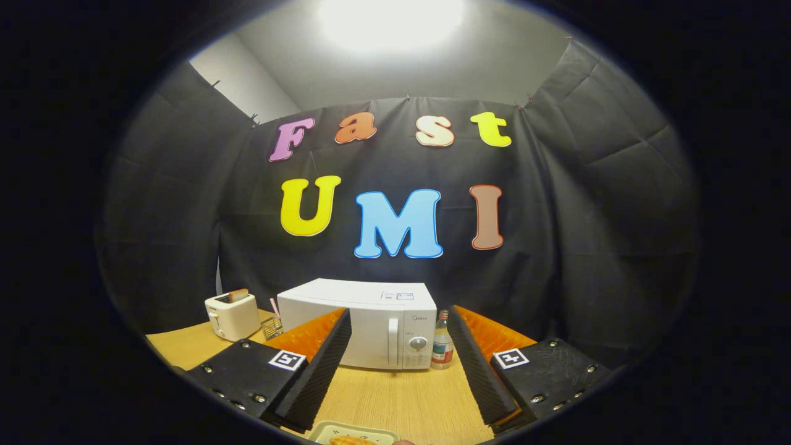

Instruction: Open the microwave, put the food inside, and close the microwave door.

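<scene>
Both fingers of the tool (395, 364) spread wide, microwave (364, 321) beyond them.

The tool (398, 364) hangs with its fingers spread wide, nothing between them but bare desk (401, 395). That strip of wood runs clear ahead to the microwave (364, 324), whose door is closed, its handle (393, 342) facing the fingers. A bottle (442, 349) stands just beside the microwave's right front corner, near the right finger, and narrows the way on that side. On the left, a toaster (232, 315) and a small wire basket (272, 326) crowd the desk beside the microwave. Below the fingers a tray with food (353, 436) sits at the near desk edge.
</scene>
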{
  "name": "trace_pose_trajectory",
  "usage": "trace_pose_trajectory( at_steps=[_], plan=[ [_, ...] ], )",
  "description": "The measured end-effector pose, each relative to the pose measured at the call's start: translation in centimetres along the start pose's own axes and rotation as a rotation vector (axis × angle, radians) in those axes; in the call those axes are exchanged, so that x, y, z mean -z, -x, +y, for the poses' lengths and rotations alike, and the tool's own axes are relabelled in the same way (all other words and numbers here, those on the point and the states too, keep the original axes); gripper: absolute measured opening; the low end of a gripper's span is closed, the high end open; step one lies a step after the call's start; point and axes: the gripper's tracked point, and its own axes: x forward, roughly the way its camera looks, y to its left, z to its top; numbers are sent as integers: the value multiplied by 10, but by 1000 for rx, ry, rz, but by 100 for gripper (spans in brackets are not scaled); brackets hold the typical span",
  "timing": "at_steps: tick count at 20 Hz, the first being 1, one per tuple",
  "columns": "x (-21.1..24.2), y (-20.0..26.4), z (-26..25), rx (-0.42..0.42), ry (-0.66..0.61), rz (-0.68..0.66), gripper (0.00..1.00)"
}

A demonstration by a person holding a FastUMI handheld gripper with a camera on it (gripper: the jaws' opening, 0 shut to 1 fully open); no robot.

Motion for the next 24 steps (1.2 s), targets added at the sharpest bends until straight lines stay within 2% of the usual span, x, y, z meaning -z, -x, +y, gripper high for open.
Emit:
trace_pose_trajectory(
  at_steps=[2,15,24],
  plan=[
    [0,-20,-1,1,9,-15,95],
    [87,-167,1,-36,21,99,95],
    [161,-227,13,-48,15,229,95]
  ],
)
